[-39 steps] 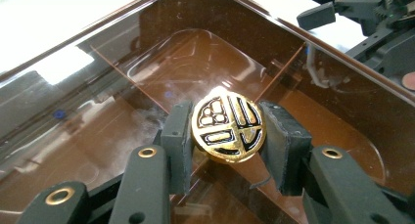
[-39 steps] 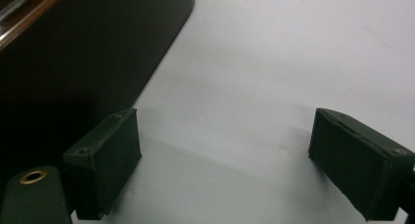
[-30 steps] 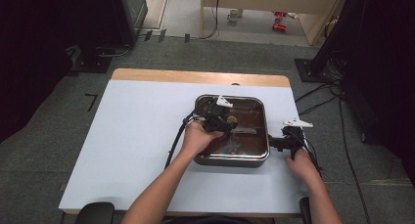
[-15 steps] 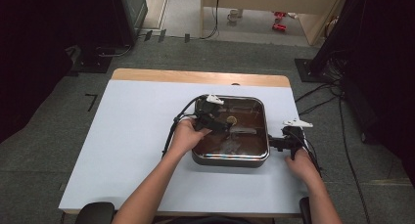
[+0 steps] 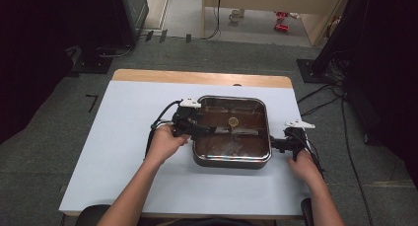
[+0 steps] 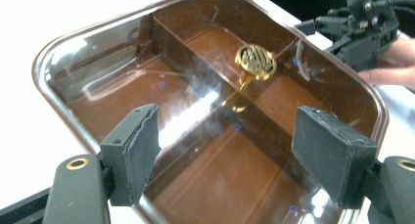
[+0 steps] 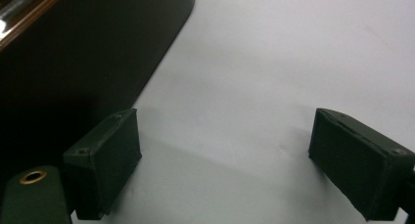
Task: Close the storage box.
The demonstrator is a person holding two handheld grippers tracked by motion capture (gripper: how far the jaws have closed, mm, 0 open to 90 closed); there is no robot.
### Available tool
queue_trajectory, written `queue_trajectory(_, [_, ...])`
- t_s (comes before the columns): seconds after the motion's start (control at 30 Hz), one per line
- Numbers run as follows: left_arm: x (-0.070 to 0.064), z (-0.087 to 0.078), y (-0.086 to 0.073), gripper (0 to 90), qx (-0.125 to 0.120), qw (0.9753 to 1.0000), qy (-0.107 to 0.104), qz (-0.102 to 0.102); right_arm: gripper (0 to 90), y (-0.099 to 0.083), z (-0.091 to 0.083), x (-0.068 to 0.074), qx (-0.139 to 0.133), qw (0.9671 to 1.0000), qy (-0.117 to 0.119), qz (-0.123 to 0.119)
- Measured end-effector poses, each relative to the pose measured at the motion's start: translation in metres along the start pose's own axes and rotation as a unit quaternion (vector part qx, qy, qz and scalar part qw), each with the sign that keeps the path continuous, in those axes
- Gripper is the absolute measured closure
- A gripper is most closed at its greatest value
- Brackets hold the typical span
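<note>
White table (image 5: 123,152) holds a brown tray (image 6: 122,43); both grippers' jaws spread, empty.

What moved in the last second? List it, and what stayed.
The left gripper drew back leftward from inside the tray to its left rim, jaws open and empty. The right gripper, the tray and the gold disc stayed put.

Soft focus, dim surroundings, glare on tray (image 6: 205,104)

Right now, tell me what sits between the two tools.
In the high view, the brown tray lies between the left tool and the right tool; a small gold disc sits at its dividers.
</note>
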State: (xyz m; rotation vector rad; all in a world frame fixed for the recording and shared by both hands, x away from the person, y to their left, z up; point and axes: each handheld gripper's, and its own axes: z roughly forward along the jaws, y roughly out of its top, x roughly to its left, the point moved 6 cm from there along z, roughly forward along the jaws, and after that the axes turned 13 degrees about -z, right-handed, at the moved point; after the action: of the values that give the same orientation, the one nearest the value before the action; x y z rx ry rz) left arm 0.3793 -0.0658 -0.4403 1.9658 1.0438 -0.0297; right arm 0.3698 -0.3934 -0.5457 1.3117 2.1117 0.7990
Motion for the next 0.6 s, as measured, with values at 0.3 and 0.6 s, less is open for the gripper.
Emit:
queue_trajectory(0.3, [0.014, -0.023, -0.022, 23.1, -0.009, 0.9996, 0.024, 0.012, 11.4, 0.000, 0.000, 0.000, 0.000, 1.0000, 0.000, 0.000])
queue_trajectory(0.6, [0.027, -0.046, -0.039, 22.5, -0.021, 0.9987, 0.045, 0.005, 11.4, 0.000, 0.000, 0.000, 0.000, 1.0000, 0.000, 0.000])
